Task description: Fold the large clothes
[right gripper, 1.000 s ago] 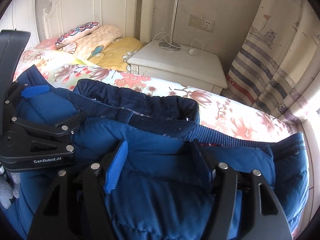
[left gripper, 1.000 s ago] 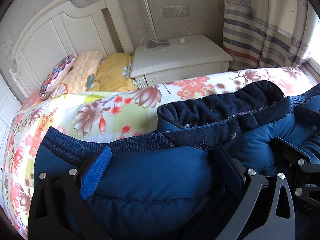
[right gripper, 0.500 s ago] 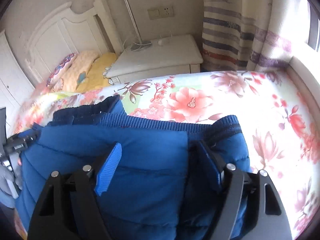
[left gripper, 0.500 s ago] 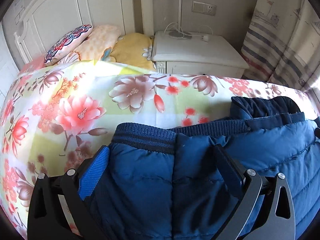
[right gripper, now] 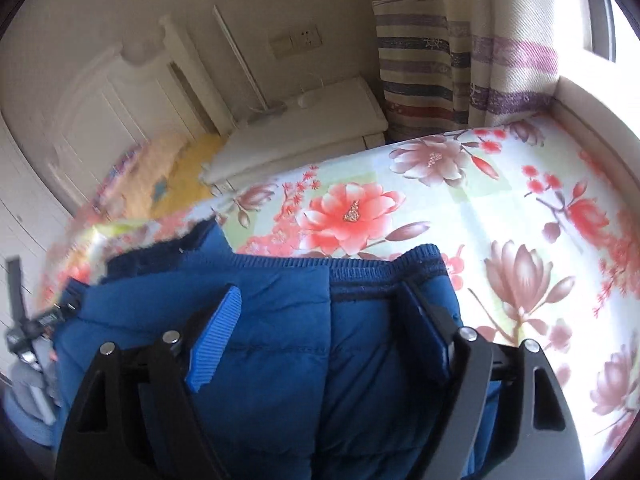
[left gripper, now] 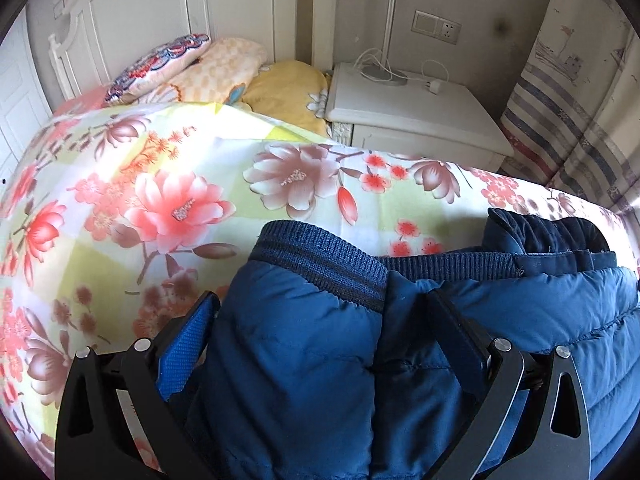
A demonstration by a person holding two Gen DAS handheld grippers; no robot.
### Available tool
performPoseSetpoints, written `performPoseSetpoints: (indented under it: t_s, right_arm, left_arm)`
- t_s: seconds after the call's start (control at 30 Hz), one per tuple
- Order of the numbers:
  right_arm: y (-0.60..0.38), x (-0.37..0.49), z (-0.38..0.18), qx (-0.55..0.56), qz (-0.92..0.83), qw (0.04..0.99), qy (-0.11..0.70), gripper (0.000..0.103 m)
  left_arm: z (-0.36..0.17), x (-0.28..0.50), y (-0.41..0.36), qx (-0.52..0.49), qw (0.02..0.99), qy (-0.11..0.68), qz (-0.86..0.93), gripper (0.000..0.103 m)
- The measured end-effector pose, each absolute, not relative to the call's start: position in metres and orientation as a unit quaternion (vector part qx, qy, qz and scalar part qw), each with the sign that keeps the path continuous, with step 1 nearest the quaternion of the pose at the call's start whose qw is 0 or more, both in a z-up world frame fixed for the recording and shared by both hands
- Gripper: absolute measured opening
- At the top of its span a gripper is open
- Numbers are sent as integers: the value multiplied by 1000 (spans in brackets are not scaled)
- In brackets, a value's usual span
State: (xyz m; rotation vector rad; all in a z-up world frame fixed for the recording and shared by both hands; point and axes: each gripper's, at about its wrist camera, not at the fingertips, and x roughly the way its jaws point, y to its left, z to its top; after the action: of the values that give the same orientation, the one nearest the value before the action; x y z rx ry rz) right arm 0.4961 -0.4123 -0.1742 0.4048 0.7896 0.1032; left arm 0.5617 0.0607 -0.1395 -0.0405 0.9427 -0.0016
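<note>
A blue padded jacket (left gripper: 320,380) with a dark ribbed hem lies on the floral bedsheet (left gripper: 160,208). My left gripper (left gripper: 324,316) is shut on the jacket's left hem corner, with padded fabric bunched between its fingers. The jacket also shows in the right wrist view (right gripper: 288,360). My right gripper (right gripper: 320,308) is shut on the jacket's right hem corner, above the sheet (right gripper: 500,220). The dark lining bunches at the far right of the left wrist view (left gripper: 540,232). The left gripper's body shows blurred at the left edge of the right wrist view (right gripper: 24,328).
A white nightstand (left gripper: 412,108) with a lamp base and charger stands beyond the bed. Pillows (left gripper: 208,68) lie against the white headboard (left gripper: 140,20). A striped curtain (right gripper: 460,60) hangs at the right, with a window ledge (right gripper: 592,112) along the bed.
Both grippers have moved apart with the jacket hem, spreading it wide across the bed. The left view now shows more sheet; the right view swung towards the window.
</note>
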Motion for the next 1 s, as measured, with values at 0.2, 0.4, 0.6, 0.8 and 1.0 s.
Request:
performPoseSetpoints:
  t_s: [0.2, 0.4, 0.6, 0.8, 1.0]
  right_arm:
    - [-348, 477, -133, 81, 6, 920, 383, 79]
    - [-231, 461, -124, -82, 82, 916, 385, 91]
    - [-228, 474, -166, -61, 79, 902, 420, 99]
    - [-232, 470, -164, -52, 92, 904, 413, 100]
    - [-247, 434, -126, -78, 70, 918, 382, 99]
  left_arm:
    - [-138, 560, 59, -5, 894, 449, 10, 99]
    - [-137, 559, 60, -3, 896, 444, 12, 99]
    - [-137, 559, 60, -7, 896, 444, 11, 99]
    - [-134, 557, 52, 27, 895, 444, 32, 99]
    - [-94, 496, 11, 51, 921, 385, -16, 99]
